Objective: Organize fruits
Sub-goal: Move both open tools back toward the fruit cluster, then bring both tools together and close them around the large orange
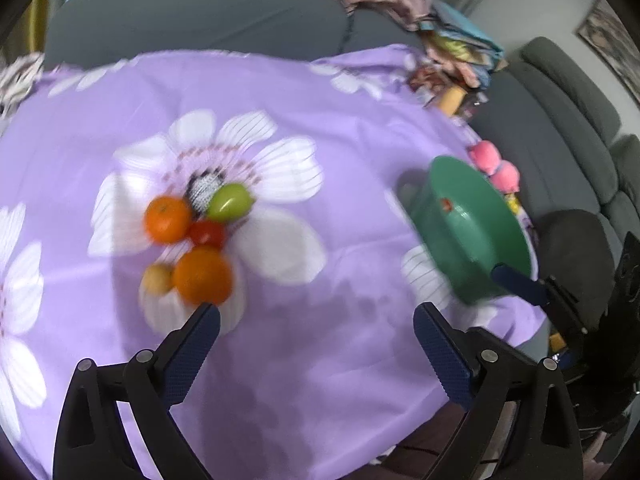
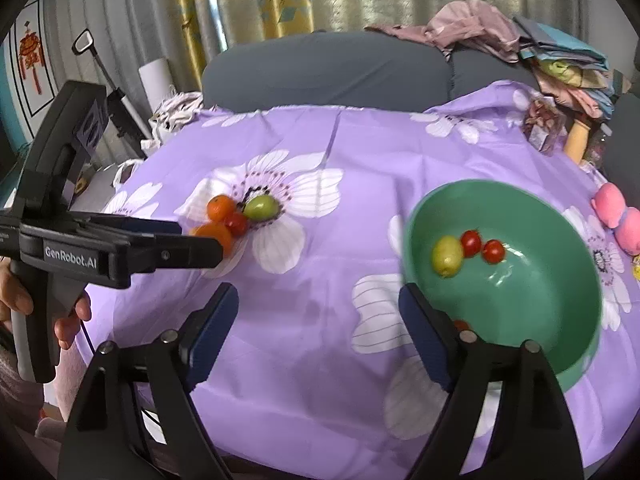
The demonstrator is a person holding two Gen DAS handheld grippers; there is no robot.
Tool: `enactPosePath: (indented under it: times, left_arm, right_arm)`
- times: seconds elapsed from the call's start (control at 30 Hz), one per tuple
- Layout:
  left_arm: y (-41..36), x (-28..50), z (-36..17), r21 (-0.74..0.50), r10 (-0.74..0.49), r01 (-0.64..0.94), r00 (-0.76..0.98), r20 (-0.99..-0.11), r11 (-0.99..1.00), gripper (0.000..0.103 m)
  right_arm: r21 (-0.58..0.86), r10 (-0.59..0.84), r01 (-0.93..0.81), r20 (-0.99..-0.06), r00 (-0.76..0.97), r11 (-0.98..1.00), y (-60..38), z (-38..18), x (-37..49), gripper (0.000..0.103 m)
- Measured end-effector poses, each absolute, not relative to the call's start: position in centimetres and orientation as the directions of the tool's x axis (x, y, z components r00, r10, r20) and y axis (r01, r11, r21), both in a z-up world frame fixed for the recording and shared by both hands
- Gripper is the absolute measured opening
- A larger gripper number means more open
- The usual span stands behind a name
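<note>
Five fruits are left in one cluster on the cloth (image 2: 320, 320), toward its left side and nearer the far edge than the near one. I see two oranges, one small red tomato, one green fruit and one small yellow fruit. The near orange (image 1: 203, 275) is the one I judge to be next.

My left gripper (image 1: 316, 320) is released, the jaws stand wide, and nothing is between them. The near orange does not lie in the gap. It sits just ahead of the left fingertip (image 1: 208, 312), almost touching it, so the gap points to the bare cloth on the right of the cluster. I think I must shift the left gripper to the left, as the left wrist view shows it, before I close. The orange is round, so no long axis matters here. The yellow fruit (image 1: 157, 278) touches its left side and the tomato (image 1: 207, 232) sits just behind it, so a wide closing may push these away.

My right gripper (image 2: 318, 300) is also released and empty. It hangs over the near part of the cloth, with the rim of the green bowl (image 2: 560, 376) just beside its right finger. The bowl stands near the right edge and holds a green fruit and two tomatoes. The cluster is well apart from the right gripper, so the left one is nearer.
</note>
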State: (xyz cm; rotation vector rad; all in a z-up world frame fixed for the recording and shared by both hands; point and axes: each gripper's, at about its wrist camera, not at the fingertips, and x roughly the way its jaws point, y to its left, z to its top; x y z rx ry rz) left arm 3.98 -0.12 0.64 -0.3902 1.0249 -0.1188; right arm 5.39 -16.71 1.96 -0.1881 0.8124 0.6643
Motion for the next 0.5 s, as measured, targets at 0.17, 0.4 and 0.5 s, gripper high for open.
enactPosePath:
  times: [0.17,0.4,0.5]
  left_arm:
    - [1.5,2.7,-0.8,-0.380,-0.267,-0.146,0.492,-0.829,0.913,0.097]
    - [2.8,1.9,-1.2,-0.393,-0.265,-0.175,0.494,-0.828,0.903,0.099]
    - [2.9,1.9,-1.3,-0.398,-0.272,-0.170,0.491,-0.827,0.902,0.099]
  right_arm:
    - [0.098,0.477,-0.638,-0.752,0.455,0.764,-15.0,0.6,4.9,0.084]
    - [0.100,0.475,-0.658,-0.773,0.420,0.746,-13.5,-0.4,4.6,0.084]
    - [0.098,0.472,-0.663,-0.779,0.413,0.742,-13.1,-0.5,4.7,0.084]
